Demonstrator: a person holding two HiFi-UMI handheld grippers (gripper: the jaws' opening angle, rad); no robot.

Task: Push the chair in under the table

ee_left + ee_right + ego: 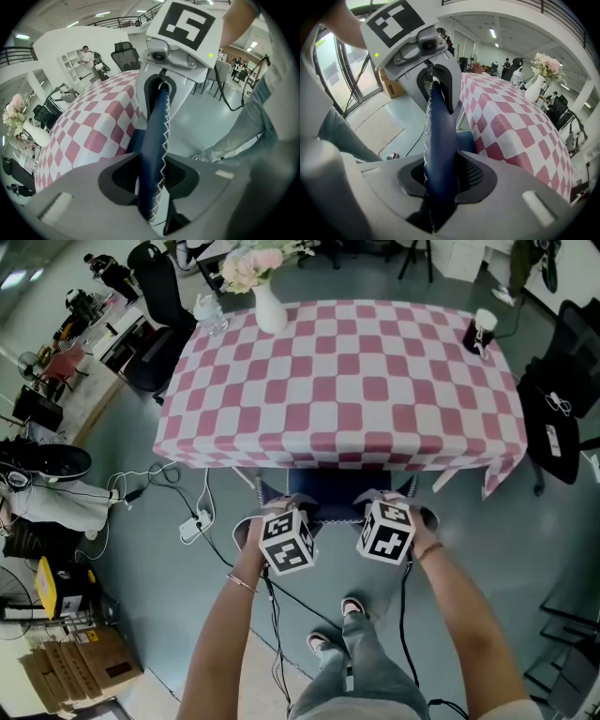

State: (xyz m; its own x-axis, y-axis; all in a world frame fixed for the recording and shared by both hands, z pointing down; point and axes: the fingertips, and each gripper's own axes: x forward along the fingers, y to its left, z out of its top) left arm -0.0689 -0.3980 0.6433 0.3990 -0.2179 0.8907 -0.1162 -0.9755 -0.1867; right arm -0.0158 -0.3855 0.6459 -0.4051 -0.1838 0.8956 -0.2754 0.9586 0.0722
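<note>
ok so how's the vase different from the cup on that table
The vase is taller and holds pink flowers; the cup is shorter and has no flowers. The vase stands toward the left of the table's far edge, while the cup sits near its far right corner. Both are white on top, stand upright, and sit on the far side, away from the person.
</note>
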